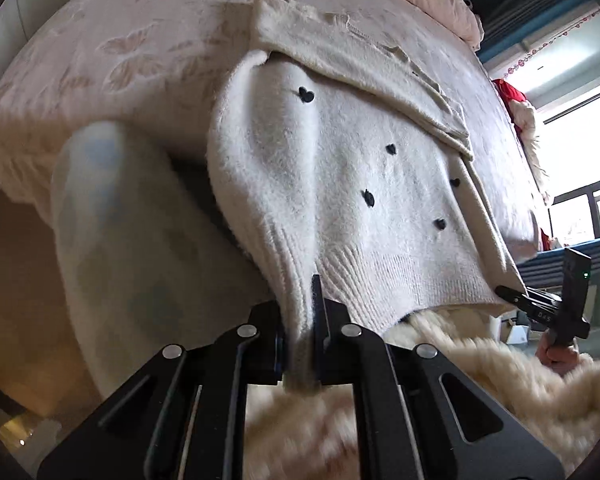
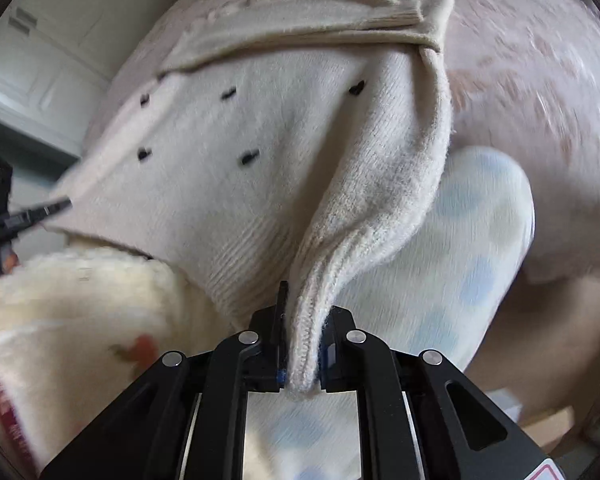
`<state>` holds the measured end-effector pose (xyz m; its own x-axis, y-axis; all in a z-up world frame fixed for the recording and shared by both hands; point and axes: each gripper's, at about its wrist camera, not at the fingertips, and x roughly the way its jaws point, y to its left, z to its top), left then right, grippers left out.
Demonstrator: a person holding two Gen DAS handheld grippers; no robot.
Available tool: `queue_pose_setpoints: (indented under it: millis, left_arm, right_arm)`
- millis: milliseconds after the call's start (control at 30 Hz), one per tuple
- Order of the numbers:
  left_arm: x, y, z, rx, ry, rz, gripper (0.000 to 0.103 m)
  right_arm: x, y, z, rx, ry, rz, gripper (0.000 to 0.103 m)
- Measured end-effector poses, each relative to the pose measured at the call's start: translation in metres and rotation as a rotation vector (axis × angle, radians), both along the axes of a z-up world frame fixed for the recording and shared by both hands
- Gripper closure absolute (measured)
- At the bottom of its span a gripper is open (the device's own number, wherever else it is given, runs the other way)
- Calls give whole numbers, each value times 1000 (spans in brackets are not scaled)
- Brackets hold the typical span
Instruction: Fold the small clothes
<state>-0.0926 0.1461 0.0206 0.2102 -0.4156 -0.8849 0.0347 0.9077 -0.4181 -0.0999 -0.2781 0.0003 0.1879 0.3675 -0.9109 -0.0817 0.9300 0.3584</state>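
The left gripper, at the bottom centre of its own view, has its jaws closed nearly tight on a bunched corner of the ribbed hem of the white sweater. The sweater, dotted with small black hearts, rises from that pinch toward the middle of the frame and lies on the pink bedspread; its upper part is already doubled over as a flap.

The right gripper, bottom centre of its view, is likewise clamped almost shut on the opposite hem corner.

Judged from these grips, each pinch holds only a narrow gather of thick knit, so a hard tug could pull a corner free. If the two corners travel unevenly, the fold may land skewed. Dragging could also disturb the flap above.

The left view alone shows, at its right edge, a bright window and a hand gripping the other tool. The right view alone shows white cupboards at upper left. Both show a blurred blue-spotted trouser leg beside the bed edge.
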Motion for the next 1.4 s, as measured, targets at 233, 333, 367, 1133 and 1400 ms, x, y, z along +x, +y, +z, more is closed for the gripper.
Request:
queue_pose_setpoints:
  millis: [233, 333, 367, 1133, 1400]
  left_arm:
    - [103, -14, 86, -52, -295, 19, 94]
    - [175, -26, 86, 2, -412, 30, 93]
    - [205, -34, 78, 34, -428, 43, 89]
    - [341, -45, -67, 89, -245, 153, 35]
    - [336, -33, -45, 38, -273, 192, 97]
  right_arm:
    - [92, -57, 84, 158, -310, -168, 92]
    - [170, -78, 78, 218, -393, -263, 90]
    - [185, -78, 70, 220, -397, -288, 89]
    - [287, -83, -46, -3, -335, -509, 24]
    - [291, -80, -39, 123, -329, -521, 94]
